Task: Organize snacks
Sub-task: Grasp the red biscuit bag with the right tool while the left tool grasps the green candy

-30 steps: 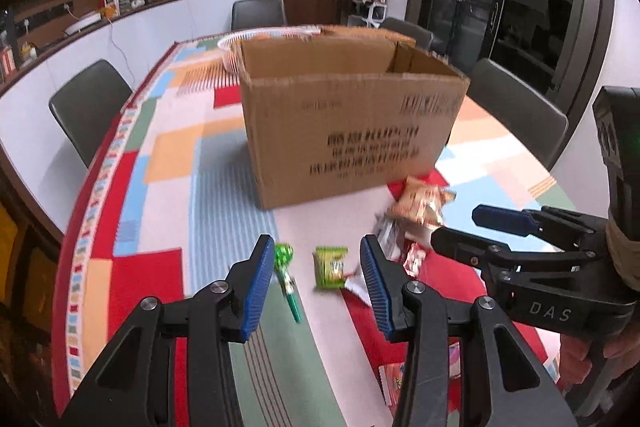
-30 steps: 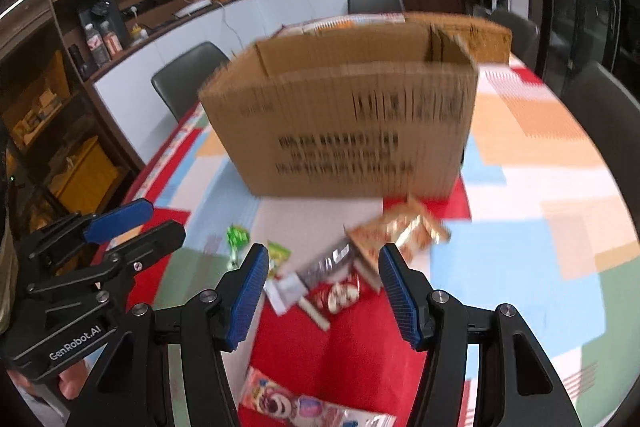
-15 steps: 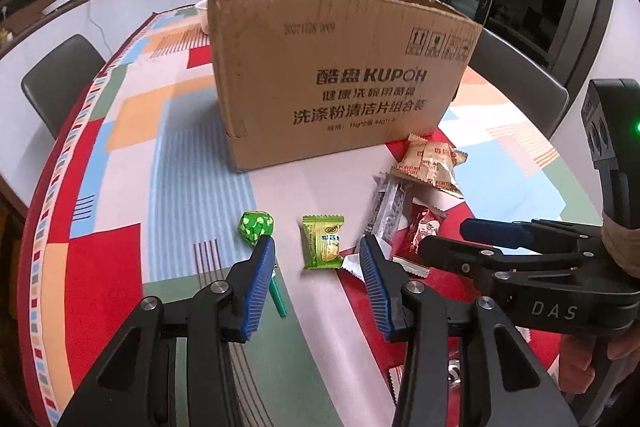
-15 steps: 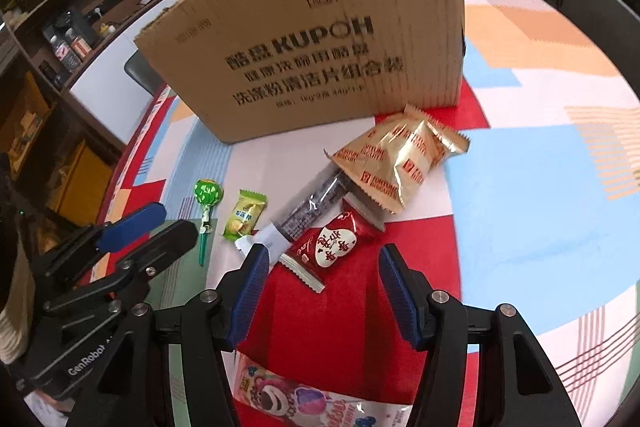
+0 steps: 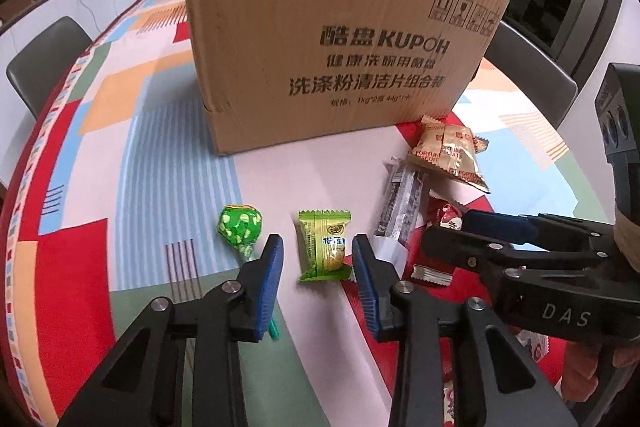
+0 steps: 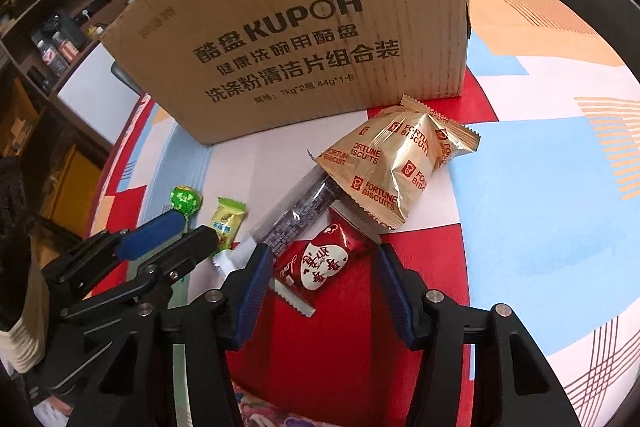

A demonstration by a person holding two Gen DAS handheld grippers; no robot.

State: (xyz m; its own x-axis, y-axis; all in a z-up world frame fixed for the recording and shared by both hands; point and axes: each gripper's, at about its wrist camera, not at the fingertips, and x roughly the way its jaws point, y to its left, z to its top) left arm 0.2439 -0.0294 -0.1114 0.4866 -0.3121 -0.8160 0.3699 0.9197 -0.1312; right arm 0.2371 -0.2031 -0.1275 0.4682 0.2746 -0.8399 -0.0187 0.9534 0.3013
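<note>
My left gripper (image 5: pixel 317 251) hangs low over the table with its jaws closing. A small green candy packet (image 5: pixel 325 245) lies between its blue pads, which are not pressing on it. My right gripper (image 6: pixel 324 259) has its jaws closing around a red packet with a white heart (image 6: pixel 320 263), its pads just clear of the wrapper. A green lollipop (image 5: pixel 239 229) lies left of the green packet. A long clear-wrapped dark bar (image 6: pixel 300 215) and a gold biscuit bag (image 6: pixel 392 167) lie just beyond, in front of the cardboard box (image 5: pixel 320 47).
The box stands upright on a colourful patchwork tablecloth (image 5: pixel 120 167); its inside is hidden from here. A pink snack packet (image 6: pixel 272 415) lies under the right gripper's body. Grey chairs (image 5: pixel 44 63) ring the table. The two grippers sit close side by side.
Both grippers have sunk toward the table and tipped downward. Their jaws have narrowed, and the green packet and the red packet now lie between the pads.
</note>
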